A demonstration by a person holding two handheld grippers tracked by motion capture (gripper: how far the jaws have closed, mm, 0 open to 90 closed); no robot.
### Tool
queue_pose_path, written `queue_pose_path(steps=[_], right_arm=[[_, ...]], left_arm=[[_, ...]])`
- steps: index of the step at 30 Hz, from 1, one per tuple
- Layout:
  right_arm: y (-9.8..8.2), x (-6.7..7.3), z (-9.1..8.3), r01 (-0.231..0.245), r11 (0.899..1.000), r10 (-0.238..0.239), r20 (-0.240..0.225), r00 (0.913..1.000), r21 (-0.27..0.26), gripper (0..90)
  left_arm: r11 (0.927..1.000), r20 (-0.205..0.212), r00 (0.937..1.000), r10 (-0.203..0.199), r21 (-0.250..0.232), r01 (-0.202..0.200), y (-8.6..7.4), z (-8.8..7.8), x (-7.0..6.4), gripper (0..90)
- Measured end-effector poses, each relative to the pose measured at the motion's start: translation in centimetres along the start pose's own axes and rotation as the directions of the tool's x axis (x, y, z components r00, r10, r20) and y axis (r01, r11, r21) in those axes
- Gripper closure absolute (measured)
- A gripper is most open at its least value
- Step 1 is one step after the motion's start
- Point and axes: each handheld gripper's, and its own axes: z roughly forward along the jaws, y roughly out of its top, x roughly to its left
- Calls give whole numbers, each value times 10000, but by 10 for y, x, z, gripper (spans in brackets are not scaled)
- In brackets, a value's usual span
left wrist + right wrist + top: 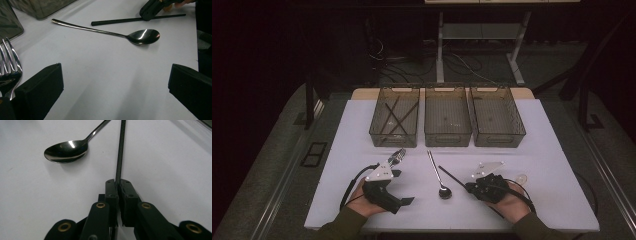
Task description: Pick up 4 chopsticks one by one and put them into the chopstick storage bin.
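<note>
Right gripper (117,185) pinching a black chopstick (120,152) beside the spoon (66,151), left gripper (115,85) spread, fork (8,67) beside its jaw, three bins (448,131) beyond the spoon on the bench (552,165).

High view: dim and grainy; room beyond the white table (552,150) falls to near black, the table itself the one evenly lit patch. Light seems to come from overhead; shadows short and soft.

Left gripper view: brighter, tabletop pale and washed. Sharp glare spot in the spoon (143,36) bowl, fainter gleam along its handle. Fork (10,67) tines at the left edge shine, slightly soft. Near black jaws blurred.

Right gripper view: spoon bowl again carries a highlight; soft shadow beneath it. Chopstick (120,152) crisp, corners darken a little.
</note>
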Motion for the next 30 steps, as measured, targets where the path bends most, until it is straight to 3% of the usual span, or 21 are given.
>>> queue_pose_path(steps=[13, 30], right_arm=[[1, -6, -3, -758, 9971, 754, -468, 9961, -61, 863], [6, -10, -19, -719, 9952, 675, -654, 9956, -669, 862]], left_arm=[[10000, 86, 10000, 43, 22, -44, 0, -1, 0, 0], [10000, 121, 9999, 32, 23, -33, 0, 0, 0, 0]])
